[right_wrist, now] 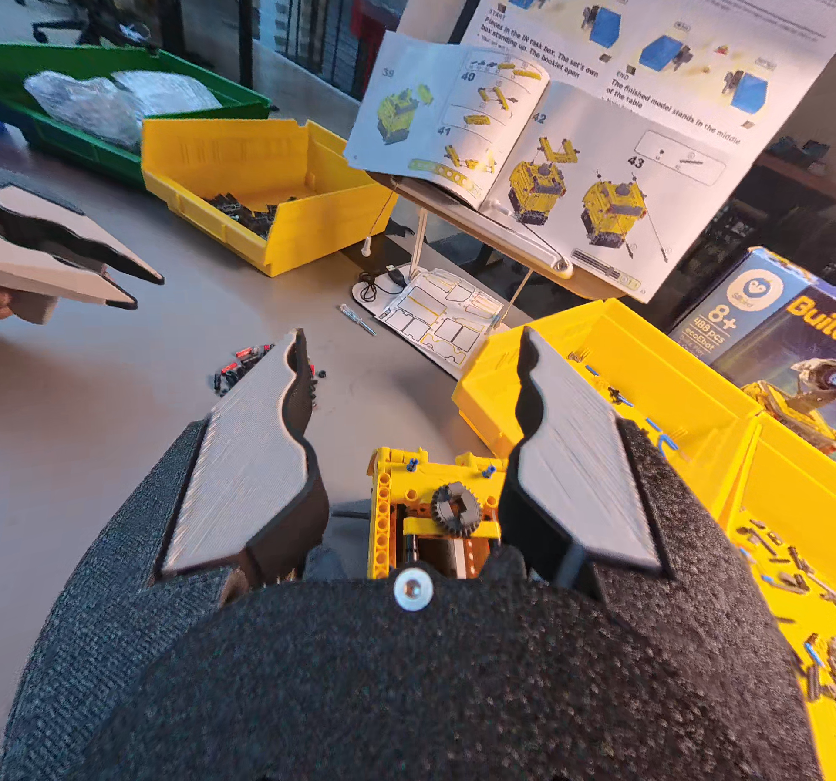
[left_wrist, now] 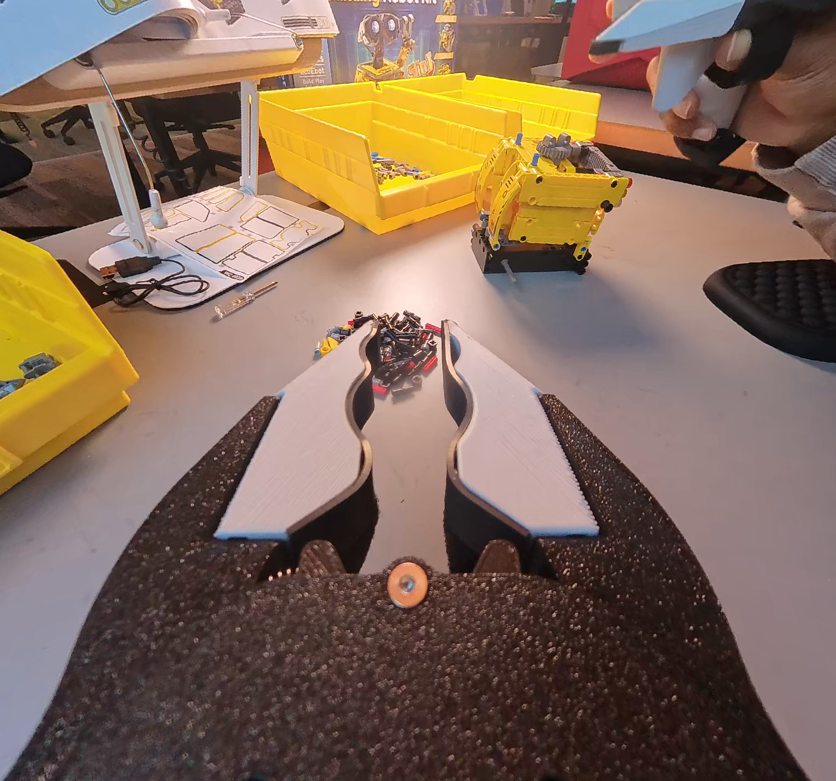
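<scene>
Yellow brick model (right_wrist: 434,515) between right hand-held gripper (right_wrist: 411,343) fingers, untouched

R gripper (right_wrist: 409,343) over brick model
Jaws wide apart, empty; half-built yellow plastic brick model w/ grey gear (right_wrist: 434,515) below, betw. fingers.

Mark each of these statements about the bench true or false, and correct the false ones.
1. The left gripper is open over a pile of small pins. True.
2. The right gripper is shut on the yellow model. False: its jaws are open, holding nothing.
3. The green bin holds clear bags. True.
4. The screwdriver lies in a yellow bin. False: it lies on the table.
</scene>
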`<state>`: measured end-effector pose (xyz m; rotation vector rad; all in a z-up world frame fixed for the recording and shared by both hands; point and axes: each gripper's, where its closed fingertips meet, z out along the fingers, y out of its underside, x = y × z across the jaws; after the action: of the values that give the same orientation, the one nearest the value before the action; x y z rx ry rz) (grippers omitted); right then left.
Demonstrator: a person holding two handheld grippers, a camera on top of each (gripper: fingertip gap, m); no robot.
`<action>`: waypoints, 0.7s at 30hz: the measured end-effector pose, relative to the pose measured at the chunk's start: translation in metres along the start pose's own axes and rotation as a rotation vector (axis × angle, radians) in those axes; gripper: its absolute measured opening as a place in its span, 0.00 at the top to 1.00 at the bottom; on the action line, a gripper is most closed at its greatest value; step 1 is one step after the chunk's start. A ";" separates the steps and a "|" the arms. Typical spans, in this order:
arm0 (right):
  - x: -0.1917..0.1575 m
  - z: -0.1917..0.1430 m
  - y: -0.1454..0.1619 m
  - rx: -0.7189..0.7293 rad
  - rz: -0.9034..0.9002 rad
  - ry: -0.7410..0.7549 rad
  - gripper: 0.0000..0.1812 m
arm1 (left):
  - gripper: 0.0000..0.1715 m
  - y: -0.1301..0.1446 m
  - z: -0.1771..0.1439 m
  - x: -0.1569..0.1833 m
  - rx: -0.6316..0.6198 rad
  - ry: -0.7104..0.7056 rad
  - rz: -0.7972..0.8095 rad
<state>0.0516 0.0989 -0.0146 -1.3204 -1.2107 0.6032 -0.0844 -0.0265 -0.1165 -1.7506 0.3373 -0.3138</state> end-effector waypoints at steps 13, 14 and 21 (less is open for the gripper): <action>-0.003 0.107 -0.079 0.232 0.090 0.051 0.91 | 0.88 -0.009 -0.006 -0.009 0.049 -0.049 0.014; 0.001 0.124 -0.074 0.208 0.097 0.079 0.91 | 0.88 -0.009 -0.006 -0.010 0.048 -0.050 0.013; 0.046 0.217 -0.033 0.136 0.262 0.262 0.89 | 0.89 -0.007 -0.007 -0.012 0.033 -0.060 0.025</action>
<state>-0.1386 0.2184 -0.0085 -1.4040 -0.7777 0.6629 -0.0974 -0.0266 -0.1086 -1.7182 0.3091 -0.2468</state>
